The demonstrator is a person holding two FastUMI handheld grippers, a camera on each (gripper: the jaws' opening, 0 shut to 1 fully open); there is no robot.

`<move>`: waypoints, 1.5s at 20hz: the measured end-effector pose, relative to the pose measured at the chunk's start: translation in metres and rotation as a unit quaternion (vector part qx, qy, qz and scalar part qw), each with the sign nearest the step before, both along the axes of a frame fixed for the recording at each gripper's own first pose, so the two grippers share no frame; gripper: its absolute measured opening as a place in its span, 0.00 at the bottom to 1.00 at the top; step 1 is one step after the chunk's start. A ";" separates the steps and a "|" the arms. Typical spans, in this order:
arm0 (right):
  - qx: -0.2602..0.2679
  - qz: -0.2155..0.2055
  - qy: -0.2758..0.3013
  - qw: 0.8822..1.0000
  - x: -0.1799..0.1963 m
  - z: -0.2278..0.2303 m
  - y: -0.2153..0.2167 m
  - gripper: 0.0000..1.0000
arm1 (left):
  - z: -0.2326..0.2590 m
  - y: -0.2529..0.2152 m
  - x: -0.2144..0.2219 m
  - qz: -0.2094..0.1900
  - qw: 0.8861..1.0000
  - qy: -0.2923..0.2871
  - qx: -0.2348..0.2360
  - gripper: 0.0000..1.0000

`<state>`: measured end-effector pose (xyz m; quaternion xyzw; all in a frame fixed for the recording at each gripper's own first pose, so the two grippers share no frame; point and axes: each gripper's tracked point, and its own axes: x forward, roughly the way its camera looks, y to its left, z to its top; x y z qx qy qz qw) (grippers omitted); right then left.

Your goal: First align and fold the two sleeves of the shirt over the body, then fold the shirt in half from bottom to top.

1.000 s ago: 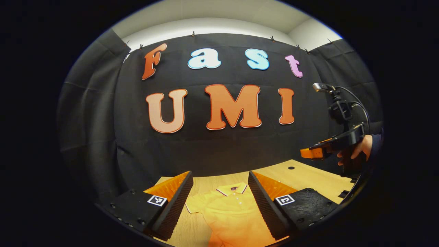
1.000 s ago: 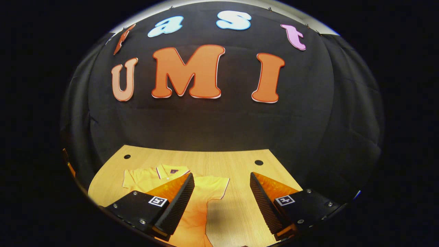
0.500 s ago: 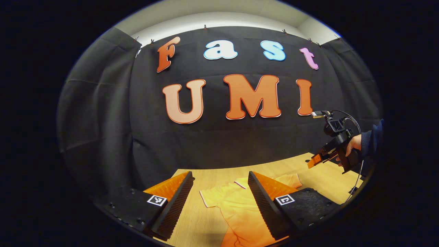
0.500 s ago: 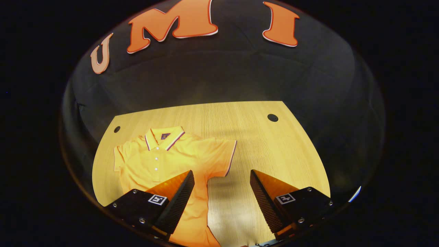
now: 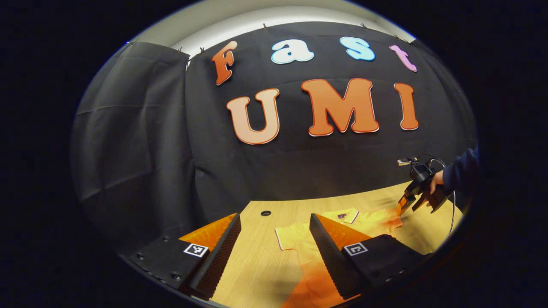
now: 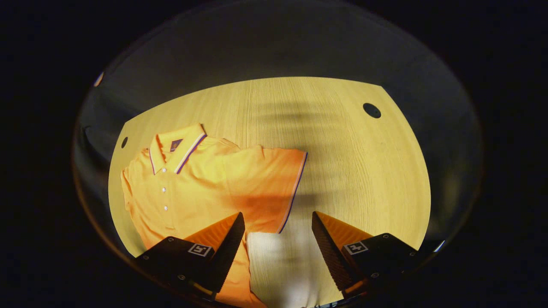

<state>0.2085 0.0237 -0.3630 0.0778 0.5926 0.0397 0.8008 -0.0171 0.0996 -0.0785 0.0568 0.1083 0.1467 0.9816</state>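
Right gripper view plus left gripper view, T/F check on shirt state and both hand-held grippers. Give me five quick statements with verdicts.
1. The shirt lies flat on the wooden table. True.
2. Its sleeve is already folded over the body. False: it is still spread outward.
3. The right hand-held gripper is shut on the sleeve. False: its jaws stand open, holding nothing.
4. The left hand-held gripper is open. True.
5. The collar is flipped under the shirt. False: it lies on top, visible.

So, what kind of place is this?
Probably a staged recording booth, not a home: black cloth wall, a bare wooden table with cable holes, and one orange polo shirt laid flat.
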 end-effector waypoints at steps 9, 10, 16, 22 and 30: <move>0.023 -0.011 0.083 0.996 0.006 -0.042 0.005 0.69 | -0.028 -0.006 -0.001 0.037 0.998 0.050 -0.011 0.99; 0.024 -0.009 0.089 0.996 0.006 -0.047 0.008 0.56 | -0.028 -0.008 -0.002 0.039 0.998 0.051 -0.010 0.99; -0.019 0.021 0.078 0.997 0.008 -0.051 0.009 0.35 | -0.038 -0.012 -0.012 0.052 0.997 0.062 -0.018 0.99; 0.004 0.045 0.052 0.998 0.013 -0.044 0.018 0.06 | -0.050 -0.011 -0.027 0.071 0.994 0.072 -0.032 0.99; 0.040 0.063 -0.009 0.997 0.027 0.008 0.052 0.05 | -0.051 -0.002 -0.027 0.088 0.993 0.074 -0.036 1.00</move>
